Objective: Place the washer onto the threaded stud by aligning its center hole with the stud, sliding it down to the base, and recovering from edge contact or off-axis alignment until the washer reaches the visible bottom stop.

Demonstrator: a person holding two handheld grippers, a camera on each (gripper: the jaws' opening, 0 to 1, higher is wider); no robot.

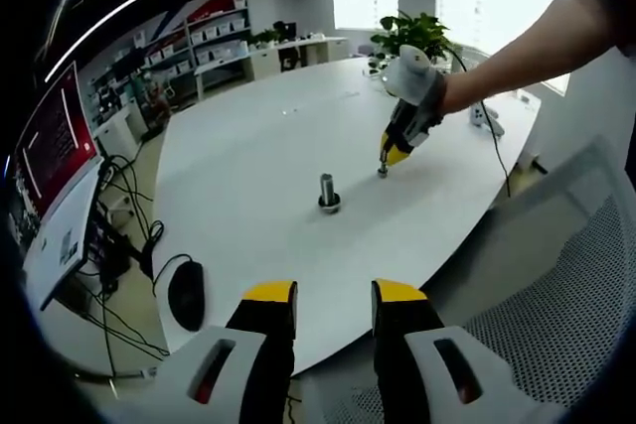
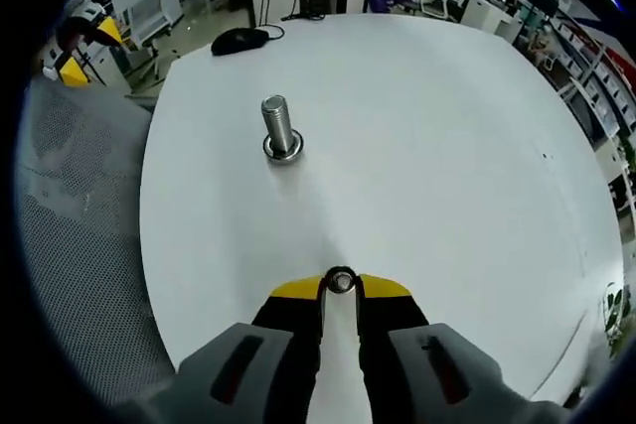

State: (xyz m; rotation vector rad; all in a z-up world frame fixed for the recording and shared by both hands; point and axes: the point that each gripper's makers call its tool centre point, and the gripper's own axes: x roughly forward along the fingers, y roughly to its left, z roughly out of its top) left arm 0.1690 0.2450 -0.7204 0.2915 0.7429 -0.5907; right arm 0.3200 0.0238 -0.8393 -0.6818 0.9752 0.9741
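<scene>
Stud (image 2: 277, 126) and washer (image 2: 341, 282) shiny bare metal; table (image 2: 447, 146) smooth matt white; chair (image 2: 79, 245) mesh fabric.

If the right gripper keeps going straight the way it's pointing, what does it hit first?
Probably the stud, standing upright ahead and slightly off to one side of the right gripper, which grips the washer. Bare table lies between; depth is unclear.

Table (image 2: 447, 146) white. Stud (image 2: 277, 124) silver-grey metal. Washer (image 2: 341, 282) silver. Right gripper (image 2: 341, 290) yellow tips, grey body. Mouse (image 1: 186, 294) black. Chair (image 2: 70, 245) grey mesh.
</scene>
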